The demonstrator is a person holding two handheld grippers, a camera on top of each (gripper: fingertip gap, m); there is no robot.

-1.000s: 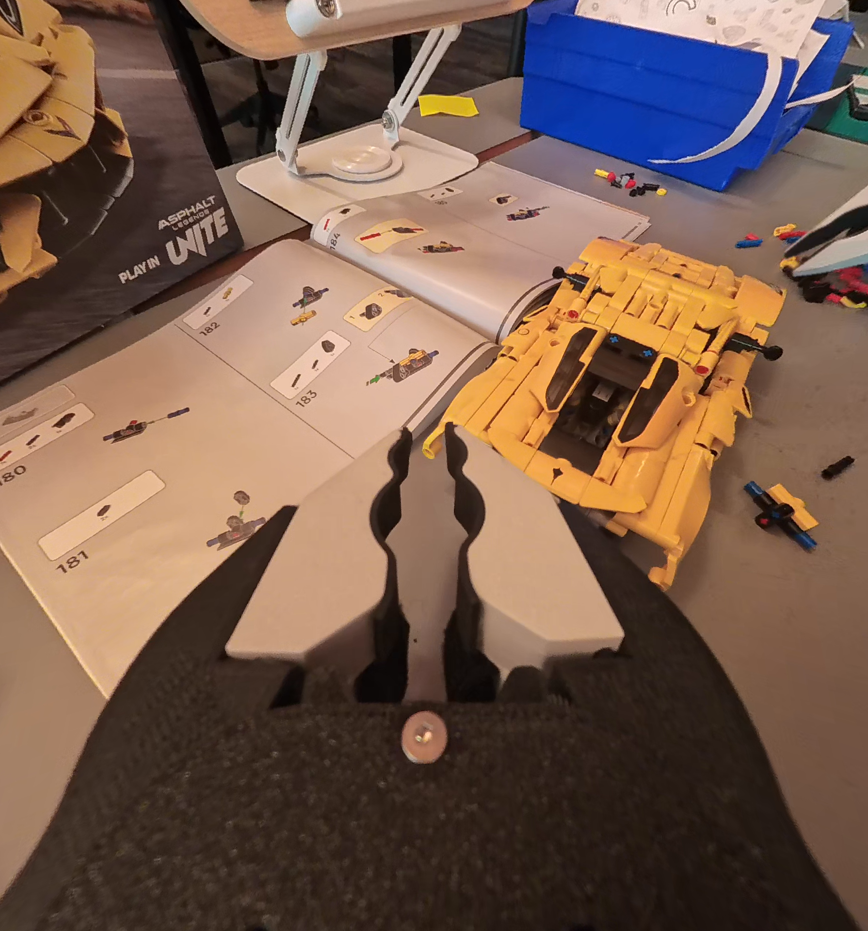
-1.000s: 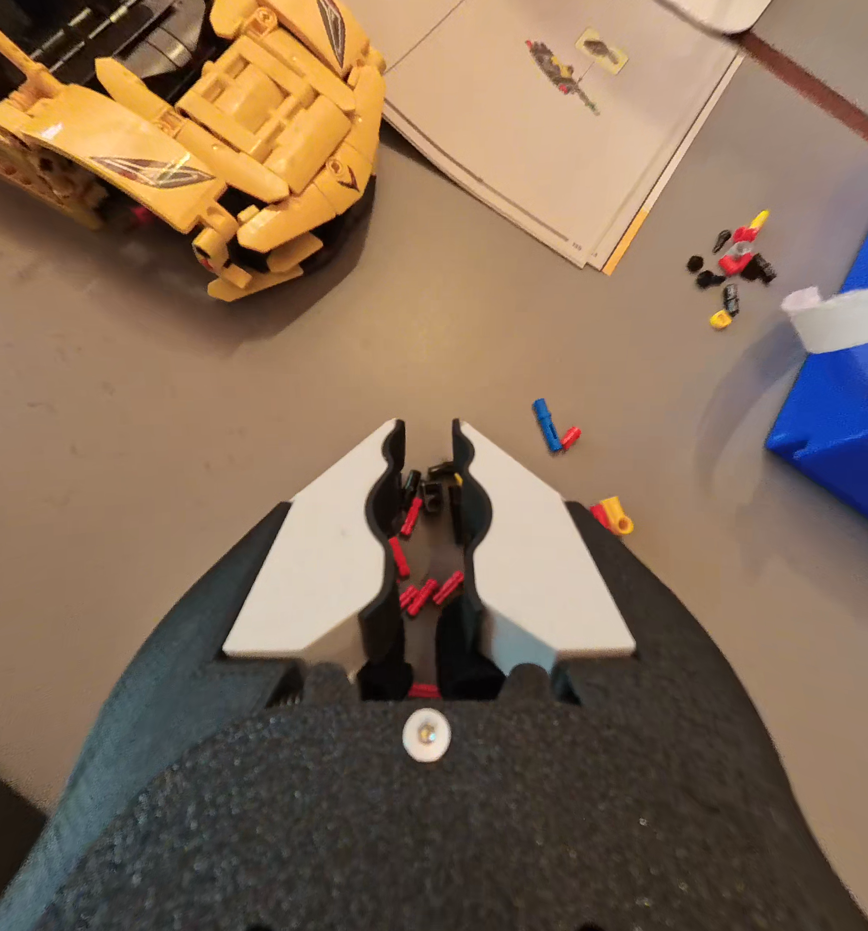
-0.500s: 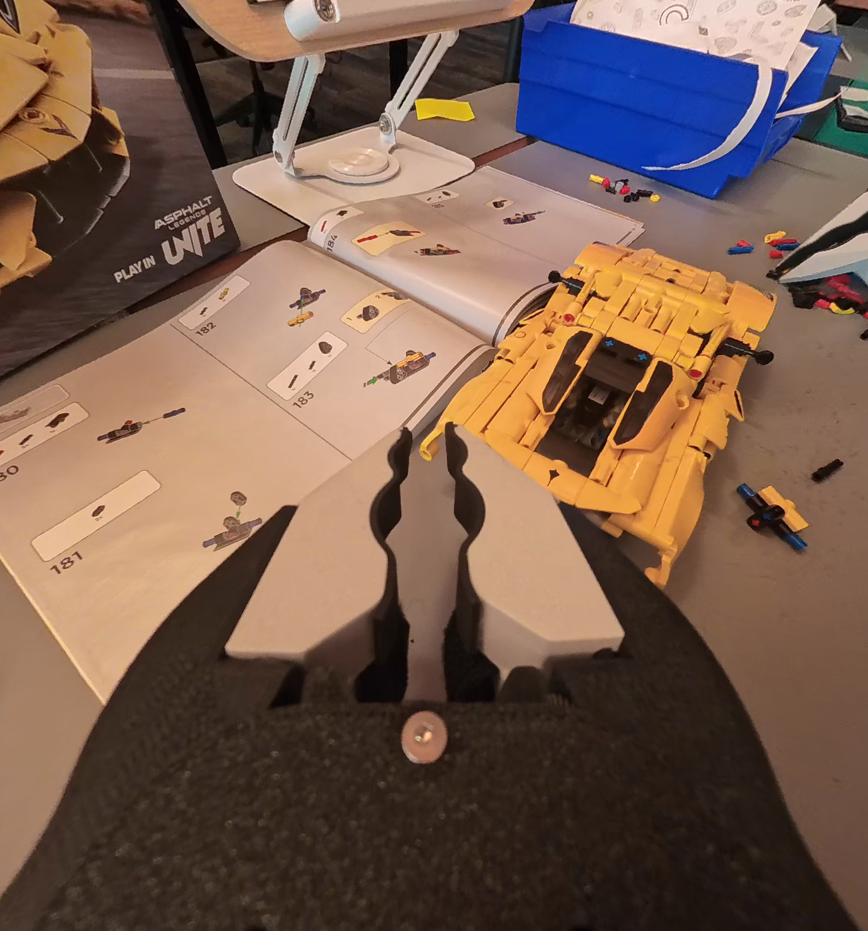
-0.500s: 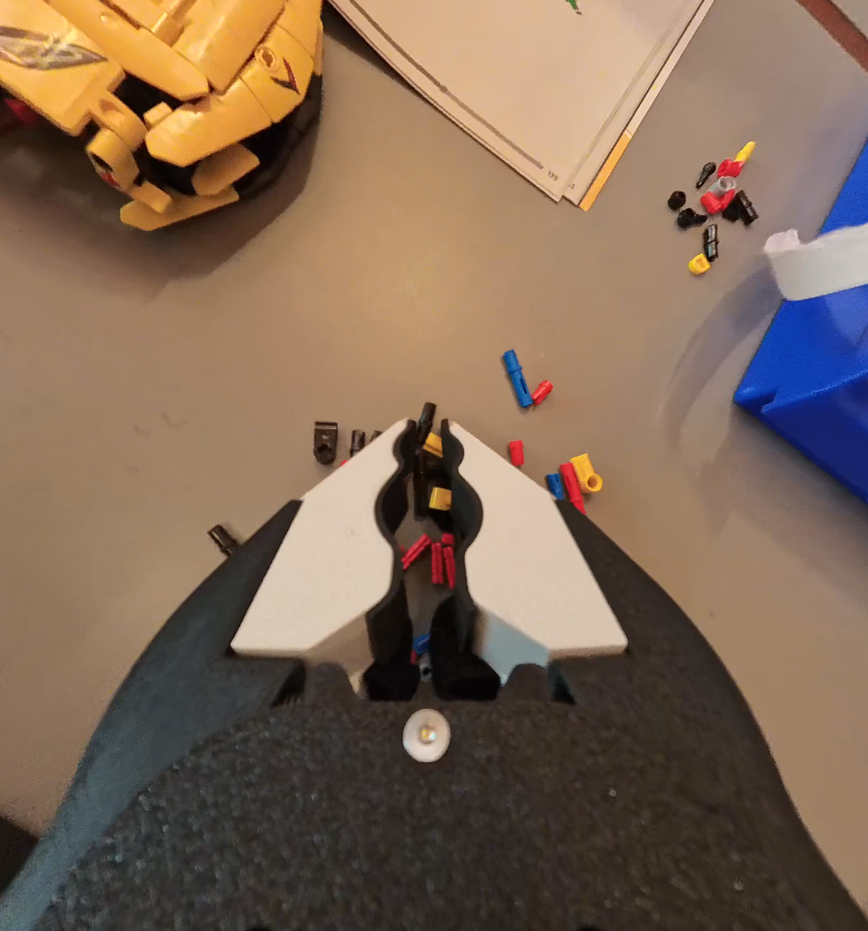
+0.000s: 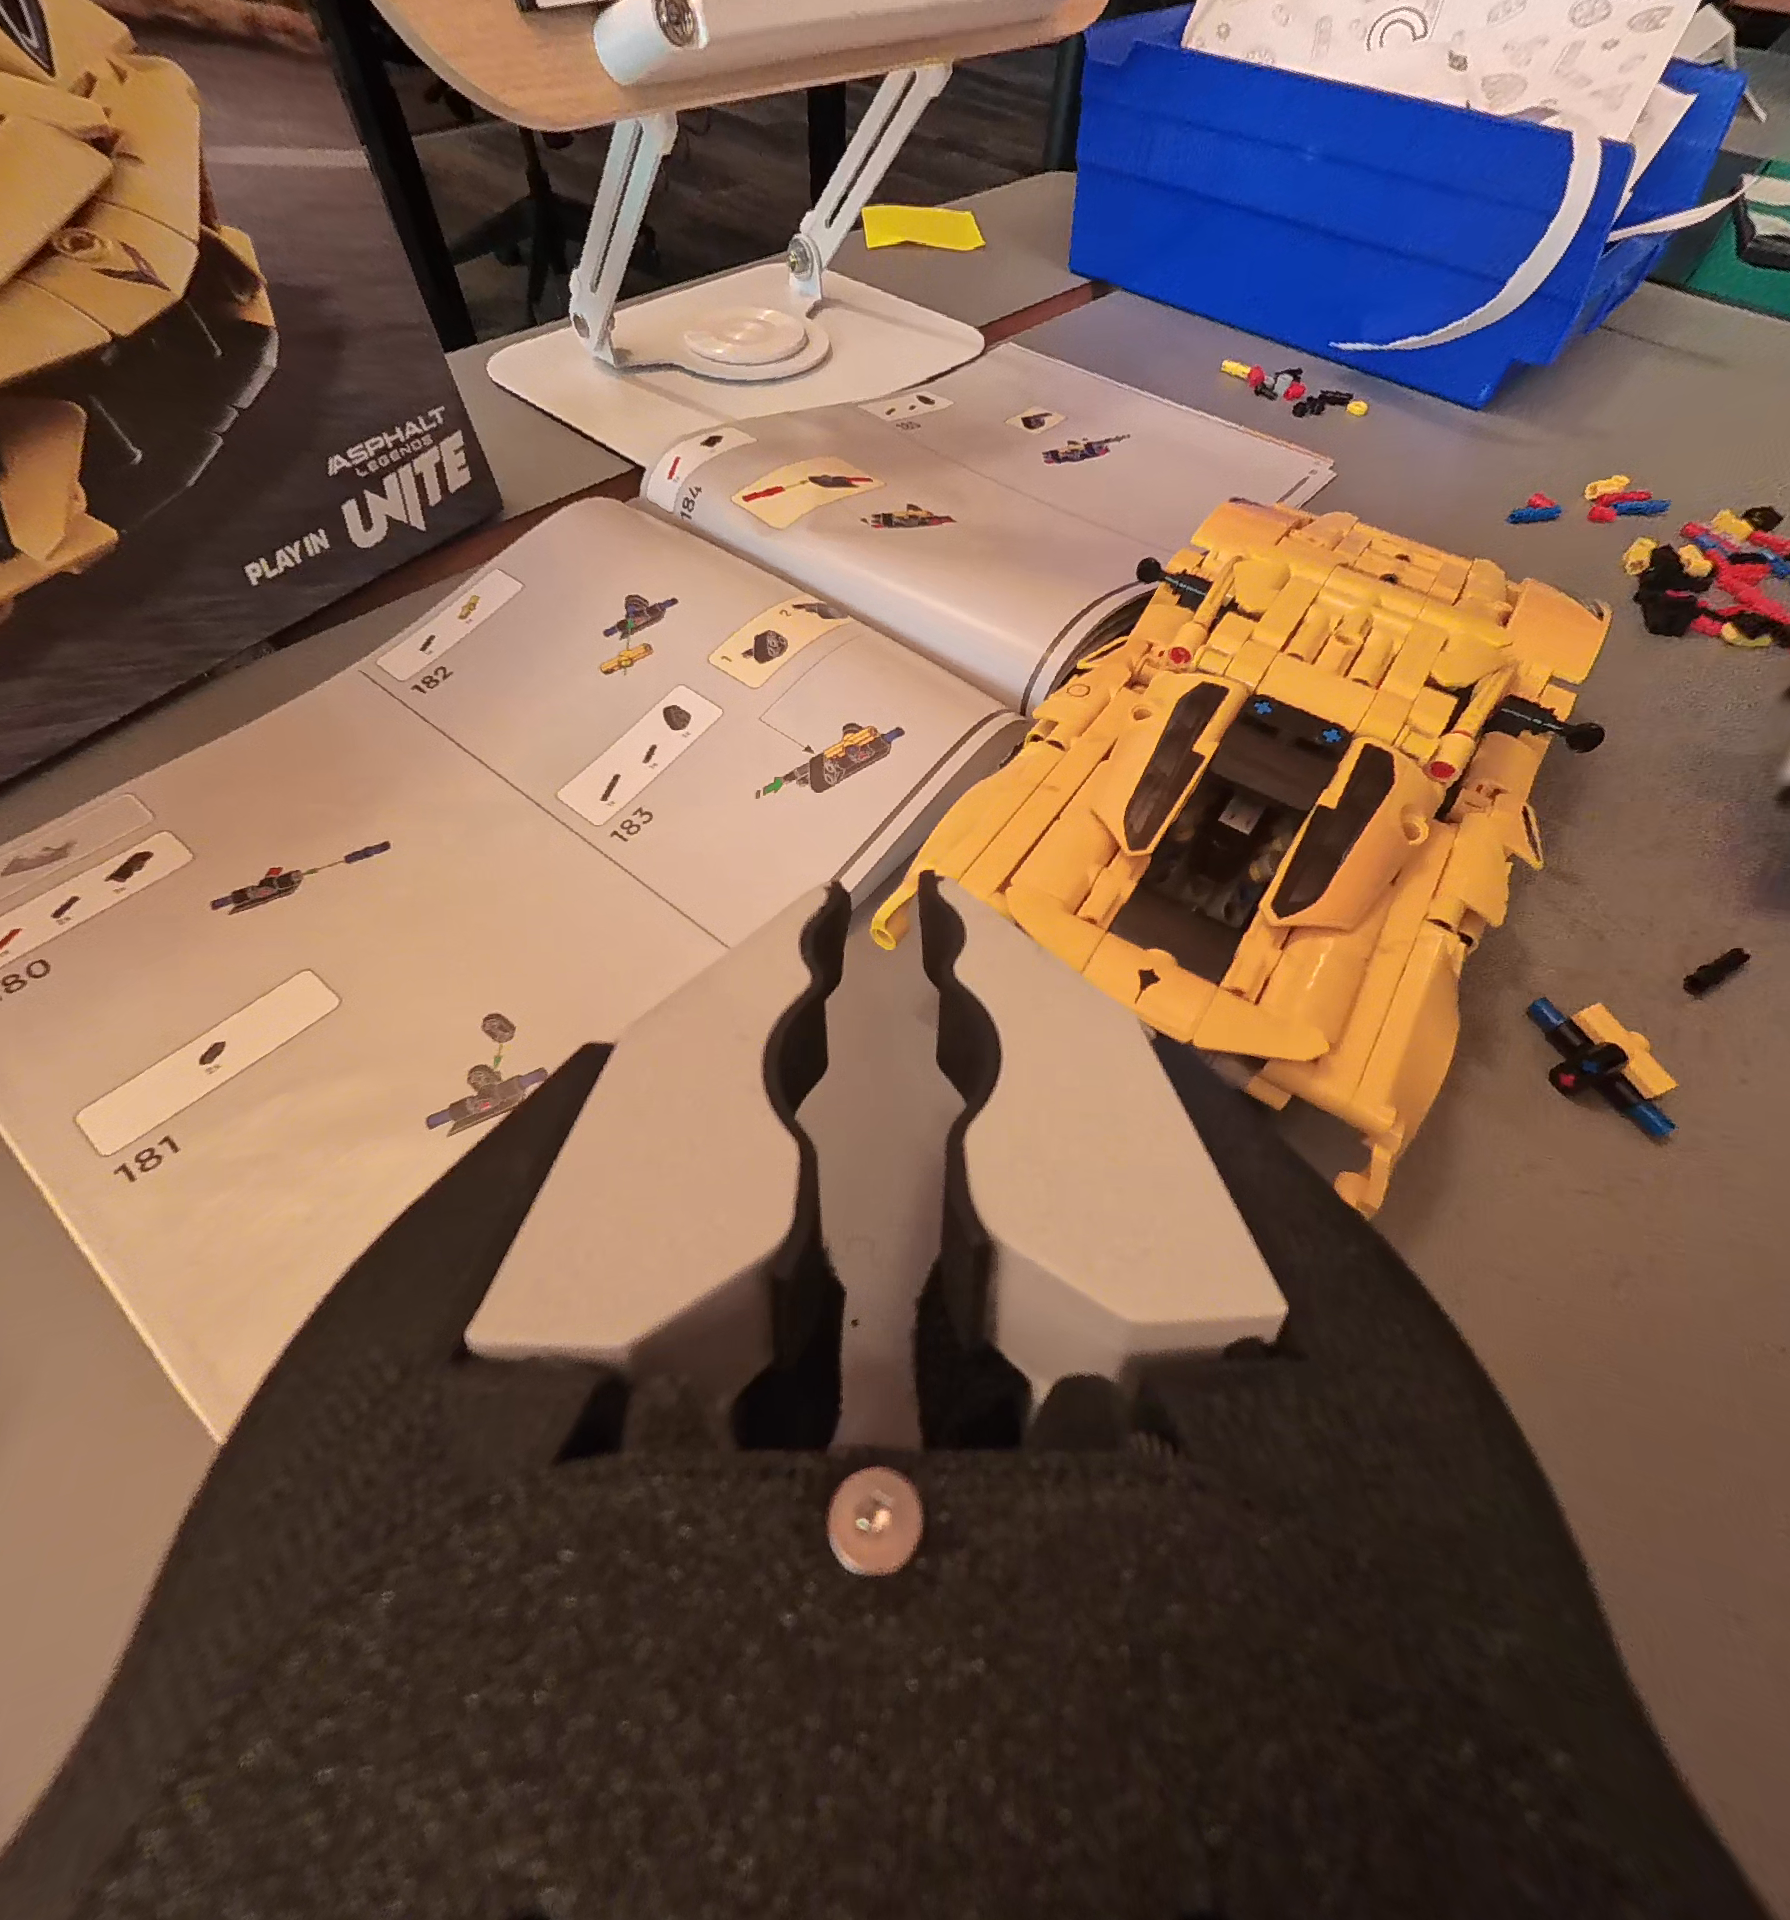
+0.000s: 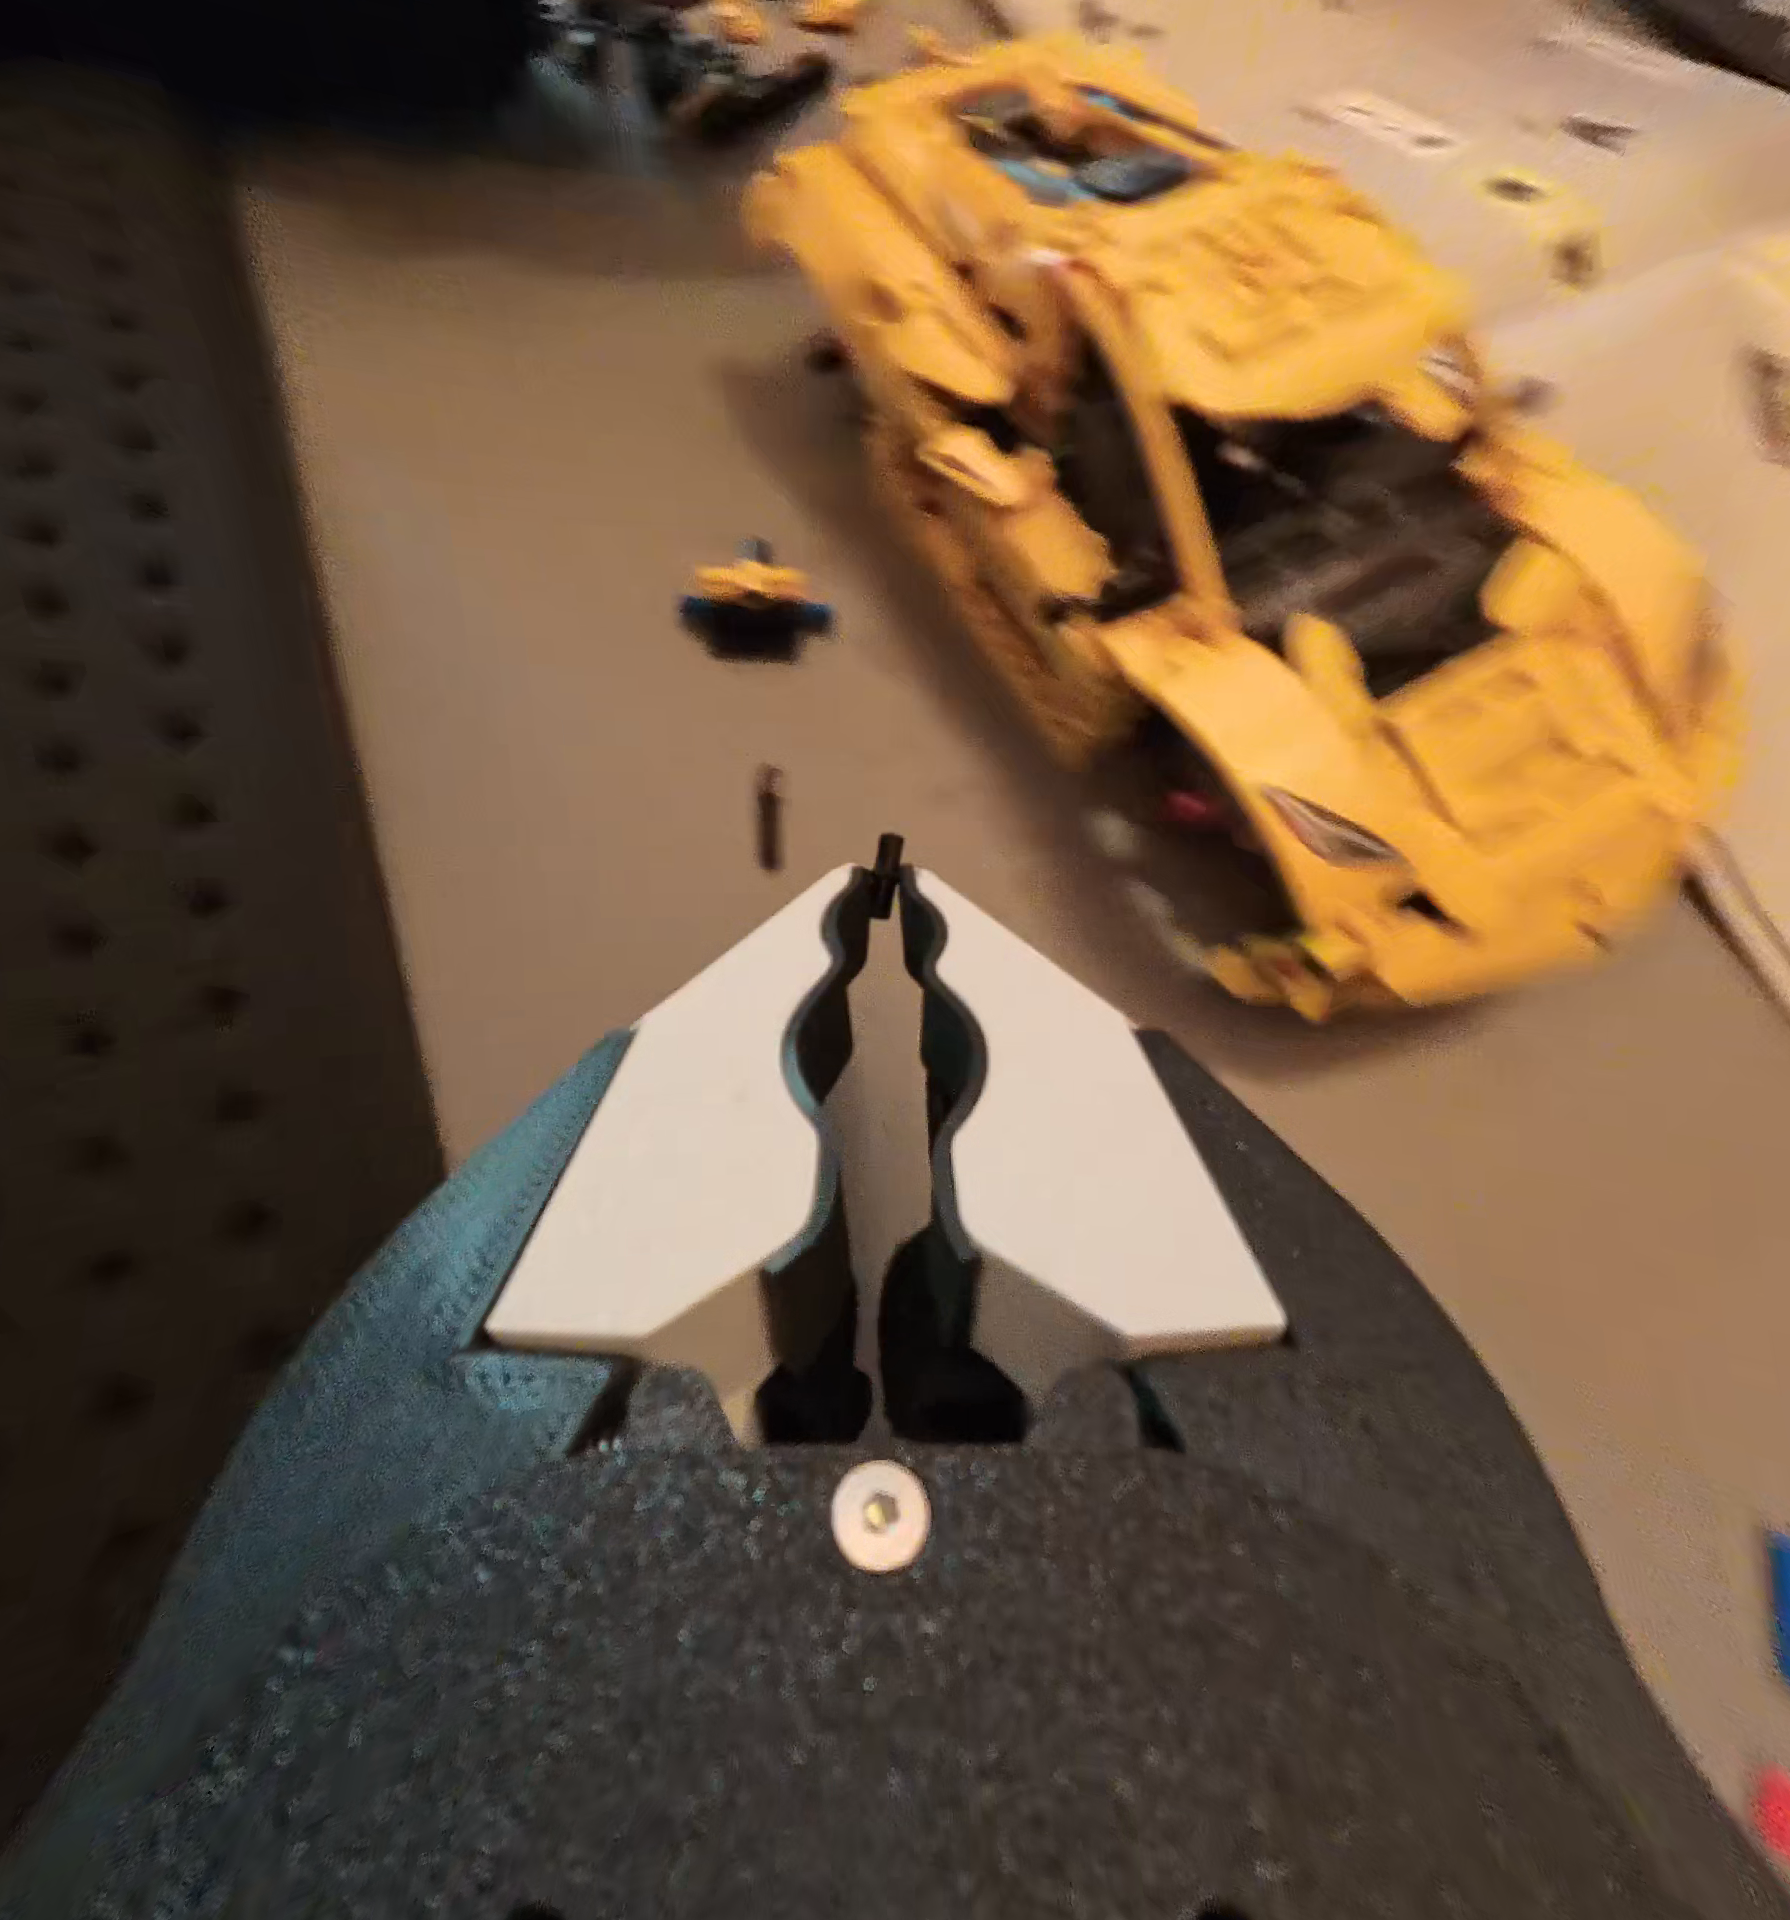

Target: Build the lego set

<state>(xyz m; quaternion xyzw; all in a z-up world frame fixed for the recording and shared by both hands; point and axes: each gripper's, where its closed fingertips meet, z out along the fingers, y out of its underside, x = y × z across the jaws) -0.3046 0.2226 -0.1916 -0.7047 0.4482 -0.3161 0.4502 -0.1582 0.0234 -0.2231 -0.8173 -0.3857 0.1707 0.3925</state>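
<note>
A yellow Lego car (image 5: 1275,821) lies on the grey table beside the open instruction booklet (image 5: 475,831). My left gripper (image 5: 878,904) hovers over the booklet's edge, just left of the car, slightly open and empty. My right gripper (image 6: 883,883) is shut on a small black pin (image 6: 884,871) that sticks out past its tips. It is held above the table, with the blurred car (image 6: 1275,540) ahead to the right. A small yellow, black and blue subassembly (image 5: 1603,1065) lies right of the car; it also shows in the right wrist view (image 6: 756,603).
A pile of loose red, black, yellow and blue pins (image 5: 1743,582) lies at the right. A blue bin (image 5: 1348,197) and a white stand (image 5: 745,343) are at the back, the set's box (image 5: 143,343) at the left. A loose black pin (image 6: 766,816) lies near my right tips. Left tips to right tips: about 25 cm.
My right gripper closed on a black pin from the loose pile, lifted it and swung to face the car; its view is now blurred. My left gripper barely moved.
</note>
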